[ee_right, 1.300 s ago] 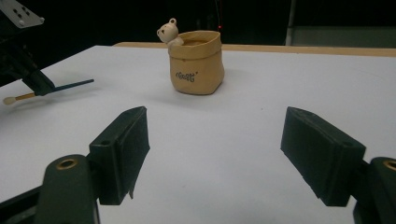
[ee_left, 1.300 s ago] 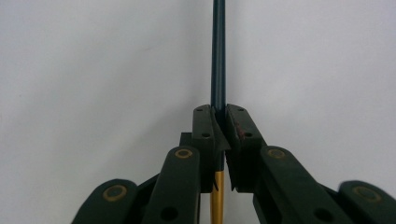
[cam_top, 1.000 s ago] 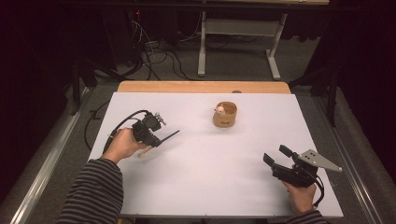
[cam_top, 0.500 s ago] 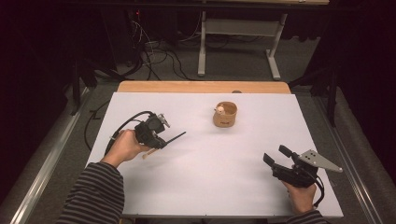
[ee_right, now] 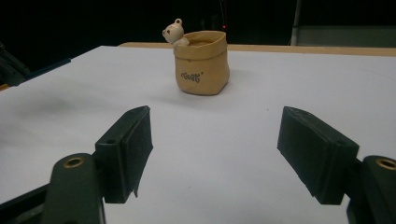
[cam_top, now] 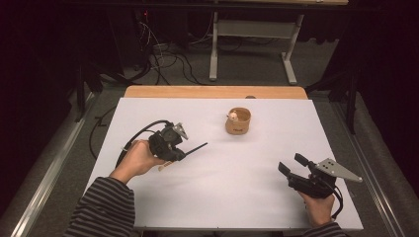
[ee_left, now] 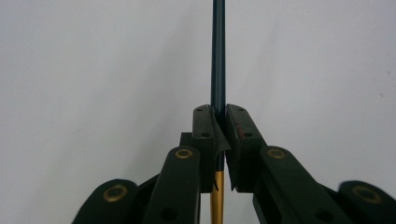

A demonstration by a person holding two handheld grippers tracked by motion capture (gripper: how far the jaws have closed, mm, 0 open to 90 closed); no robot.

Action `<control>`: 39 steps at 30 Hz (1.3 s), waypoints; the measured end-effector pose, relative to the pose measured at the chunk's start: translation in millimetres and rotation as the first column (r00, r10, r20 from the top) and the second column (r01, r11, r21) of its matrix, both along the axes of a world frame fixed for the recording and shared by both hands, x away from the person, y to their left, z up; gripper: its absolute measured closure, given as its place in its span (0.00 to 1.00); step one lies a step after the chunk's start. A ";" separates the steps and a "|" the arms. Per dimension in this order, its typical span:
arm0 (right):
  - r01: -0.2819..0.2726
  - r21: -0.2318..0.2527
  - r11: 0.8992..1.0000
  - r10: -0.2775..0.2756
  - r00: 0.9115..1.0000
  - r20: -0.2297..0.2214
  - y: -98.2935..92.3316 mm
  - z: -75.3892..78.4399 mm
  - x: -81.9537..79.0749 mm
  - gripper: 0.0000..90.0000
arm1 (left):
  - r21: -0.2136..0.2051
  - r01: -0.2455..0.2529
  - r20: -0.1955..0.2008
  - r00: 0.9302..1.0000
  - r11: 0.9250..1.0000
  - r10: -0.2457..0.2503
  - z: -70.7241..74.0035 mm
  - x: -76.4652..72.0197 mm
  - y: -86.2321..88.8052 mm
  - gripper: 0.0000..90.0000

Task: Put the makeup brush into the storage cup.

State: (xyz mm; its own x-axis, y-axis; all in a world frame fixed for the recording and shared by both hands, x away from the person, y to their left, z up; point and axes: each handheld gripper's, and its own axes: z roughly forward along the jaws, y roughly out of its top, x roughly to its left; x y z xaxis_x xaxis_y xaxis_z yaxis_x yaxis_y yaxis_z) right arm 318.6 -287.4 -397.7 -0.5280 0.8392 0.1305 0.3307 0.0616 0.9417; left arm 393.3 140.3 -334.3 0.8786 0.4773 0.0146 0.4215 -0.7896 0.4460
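In the high view, the left gripper (cam_top: pixel 184 149) was seen above the white table (cam_top: pixel 148 197) at about nine o'clock, clamped on a thin pen (cam_top: pixel 196 147) whose dark end pointed toward two o'clock — roughly at the tan cup (cam_top: pixel 238 122) standing at about twelve o'clock, well apart from the pen tip. A small bear figure (cam_top: pixel 232 116) was perched at the cup's rim on its left side. The right gripper (cam_top: pixel 291 168) was held near the table's edge at about four o'clock, its jaws spread wide and nothing between them. In the left gripper view, the left gripper (ee_left: pixel 219 126) was shown pinched narrow on the pen (ee_left: pixel 218 51), the dark-blue shaft running straight up toward twelve o'clock and a gold section visible below the pads; only white tabletop was seen behind it. In the right gripper view, the right gripper (ee_right: pixel 215 149) stood wide and empty, with the cup (ee_right: pixel 201 63) upright ahead at twelve o'clock and the bear figure (ee_right: pixel 173 32) at its eleven o'clock rim. A slip could be expected — the shaft is thin and smooth and is held near its middle, so it might pivot between the pads. If dropping the pen into the cup is intended, the light cup could be tipped by a low approach, or the bear struck.
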 end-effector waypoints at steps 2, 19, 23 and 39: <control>0.000 0.001 1.000 0.000 1.000 0.003 0.0 0.2 0.0 0.31 | -0.005 0.013 0.001 1.000 1.000 -0.013 1.0 -2.4 -2.9 0.92; -0.009 0.003 1.000 0.009 1.000 0.017 0.6 1.6 -1.6 0.32 | -0.054 0.075 0.018 0.997 0.996 -0.074 8.3 -16.2 -21.9 0.92; -0.008 0.001 1.000 0.008 1.000 0.019 1.0 1.7 -1.2 0.33 | -0.064 0.084 0.021 0.996 0.994 -0.083 10.1 -20.0 -24.6 0.92; -0.031 -0.014 0.999 0.031 0.999 0.038 5.4 7.1 -2.2 0.33 | -0.087 0.124 0.014 0.992 0.988 -0.123 10.4 -28.4 -42.7 0.92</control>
State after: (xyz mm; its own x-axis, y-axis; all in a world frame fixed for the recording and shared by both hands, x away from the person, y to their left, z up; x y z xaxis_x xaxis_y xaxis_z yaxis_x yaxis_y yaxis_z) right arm 316.4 -282.0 -390.6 -0.5582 0.8238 0.0986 0.2920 0.0838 0.9527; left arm 364.9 97.6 -323.9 0.9309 0.3650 -0.0147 0.3190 -0.7928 0.5193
